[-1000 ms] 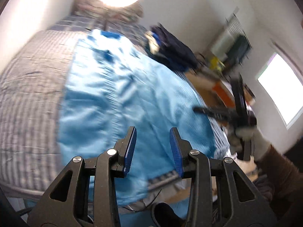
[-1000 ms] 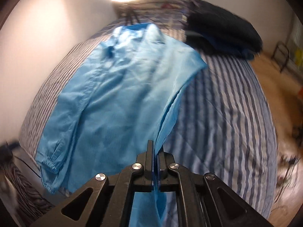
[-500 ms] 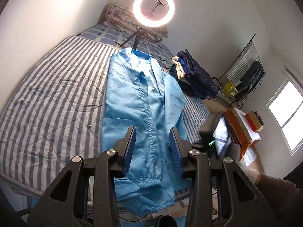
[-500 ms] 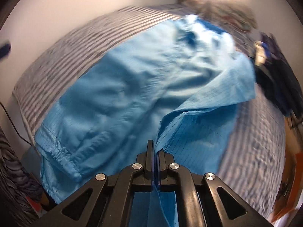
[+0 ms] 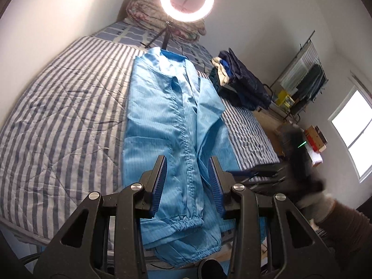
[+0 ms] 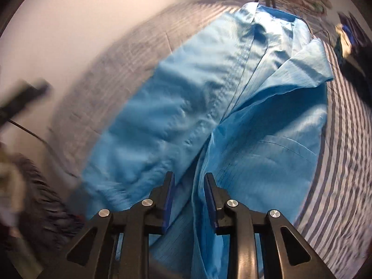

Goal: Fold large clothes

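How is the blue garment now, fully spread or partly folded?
Partly folded: the blue garment has its sides laid inward on the striped bed.

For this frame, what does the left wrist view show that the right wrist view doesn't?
Only the left wrist view: the lit ring light, the window, the clothes rack, and the right gripper blurred at the bed's edge.

Only the right wrist view: its jaws opening, with a fold of the blue garment between them.

Both: the garment, the striped bedcover, the dark clothes pile.
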